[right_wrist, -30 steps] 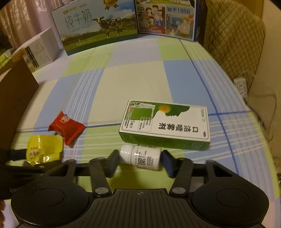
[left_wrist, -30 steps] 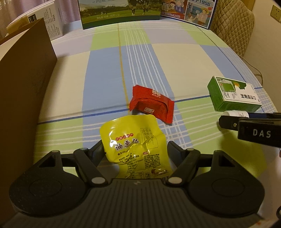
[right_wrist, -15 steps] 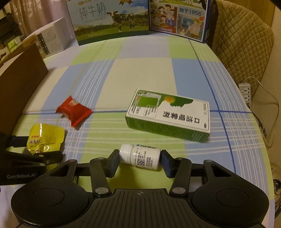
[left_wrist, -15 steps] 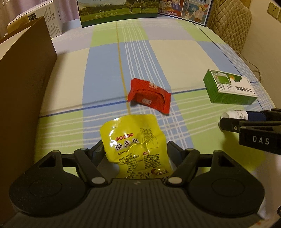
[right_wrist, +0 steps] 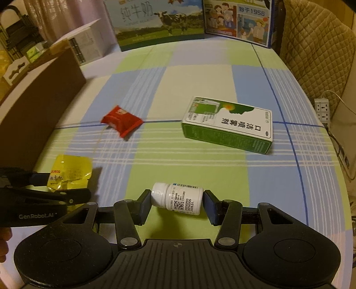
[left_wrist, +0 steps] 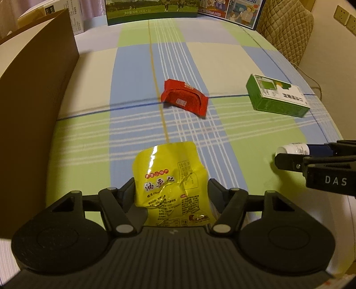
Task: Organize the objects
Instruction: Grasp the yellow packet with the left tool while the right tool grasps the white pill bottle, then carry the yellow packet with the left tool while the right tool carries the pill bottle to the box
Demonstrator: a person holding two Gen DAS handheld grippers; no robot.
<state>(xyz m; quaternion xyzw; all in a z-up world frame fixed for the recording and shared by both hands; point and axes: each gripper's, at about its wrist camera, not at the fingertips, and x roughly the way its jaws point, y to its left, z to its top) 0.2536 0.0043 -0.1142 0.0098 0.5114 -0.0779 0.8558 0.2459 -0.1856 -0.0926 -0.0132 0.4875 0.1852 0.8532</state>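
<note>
My left gripper (left_wrist: 171,189) is shut on a yellow snack packet (left_wrist: 171,180) and holds it above the checked tablecloth; the packet also shows in the right wrist view (right_wrist: 71,175). My right gripper (right_wrist: 176,200) is shut on a white pill bottle (right_wrist: 178,197), held sideways by cap and base above the table; the bottle's cap shows in the left wrist view (left_wrist: 291,149). A red snack packet (left_wrist: 184,97) (right_wrist: 121,120) and a green-and-white medicine box (left_wrist: 278,97) (right_wrist: 229,124) lie on the table further out.
A brown cardboard box wall (left_wrist: 33,100) (right_wrist: 37,100) stands along the left. A milk carton box (right_wrist: 155,20), a blue picture box (right_wrist: 238,20) and a white box (right_wrist: 89,44) stand at the table's far edge. A quilted chair (right_wrist: 316,51) and a power strip (right_wrist: 322,109) are at the right.
Both grippers have risen and drawn back with their loads; the table objects look farther away. The grips have not changed.
</note>
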